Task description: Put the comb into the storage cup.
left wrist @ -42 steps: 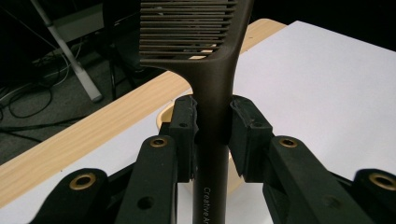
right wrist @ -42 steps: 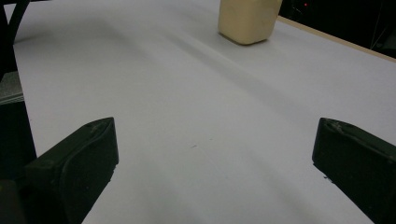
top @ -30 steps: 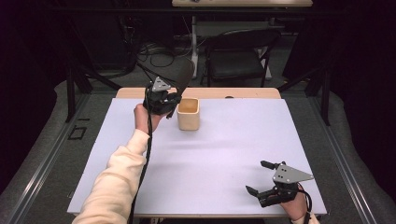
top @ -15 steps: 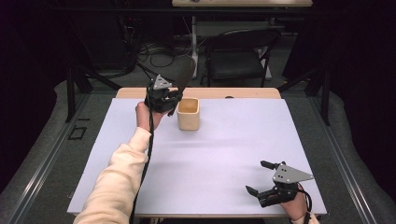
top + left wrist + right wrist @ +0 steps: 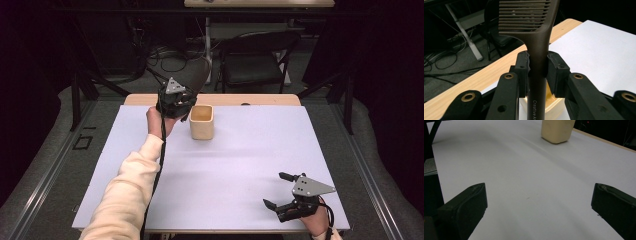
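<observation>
Left gripper point(image 5: 537, 66) jaws clamped on the handle of a dark brown comb point(image 5: 534, 30), teeth end pointing away past the jaw tips, handle running back between the jaws. In the high view the left gripper point(image 5: 176, 100) is held up at the far left of the white table point(image 5: 240, 165), just beside the tan square cup point(image 5: 202, 121); sleeved forearm stretched forward. Right gripper point(image 5: 537, 207) jaws spread wide, nothing between them, low over the bare table at the near right corner point(image 5: 285, 192). Cup interior looks empty in the high view; cup point(image 5: 556, 130) stands upright.
</observation>
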